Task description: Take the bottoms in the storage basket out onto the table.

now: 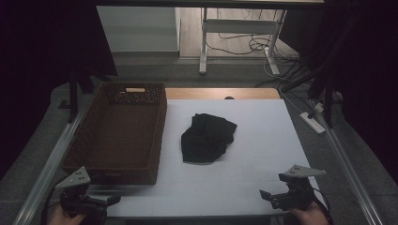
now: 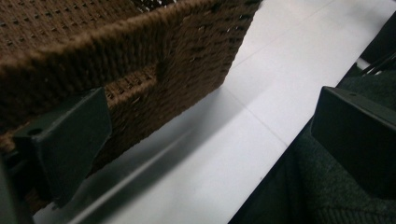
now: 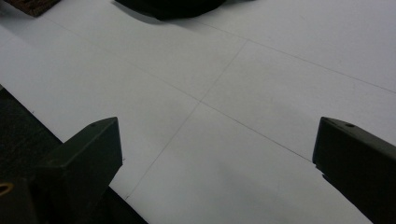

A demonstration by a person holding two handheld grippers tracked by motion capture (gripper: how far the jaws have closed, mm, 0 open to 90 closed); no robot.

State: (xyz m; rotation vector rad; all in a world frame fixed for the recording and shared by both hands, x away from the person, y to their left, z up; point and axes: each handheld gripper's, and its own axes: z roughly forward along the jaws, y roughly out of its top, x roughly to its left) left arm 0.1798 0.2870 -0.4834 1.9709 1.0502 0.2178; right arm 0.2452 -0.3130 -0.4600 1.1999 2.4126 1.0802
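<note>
Dim room; grey floor (image 1: 155,70); white desk frame (image 1: 237,26) with loose cables (image 1: 263,44) behind; black curtains (image 1: 42,42) at sides.

From my side the white table (image 1: 253,178) is wide open up to the black cloth (image 1: 207,138); the wicker basket (image 1: 119,136) walls off the whole left side.

Basket (image 1: 117,133) sits on table (image 1: 263,140), left of frame centre. Cloth (image 1: 206,138) lies mid-frame, just right of basket, apart from it. Left gripper (image 1: 96,202) at lower left, before basket's near wall; right gripper (image 1: 272,197) at lower right, well apart from cloth.
</note>
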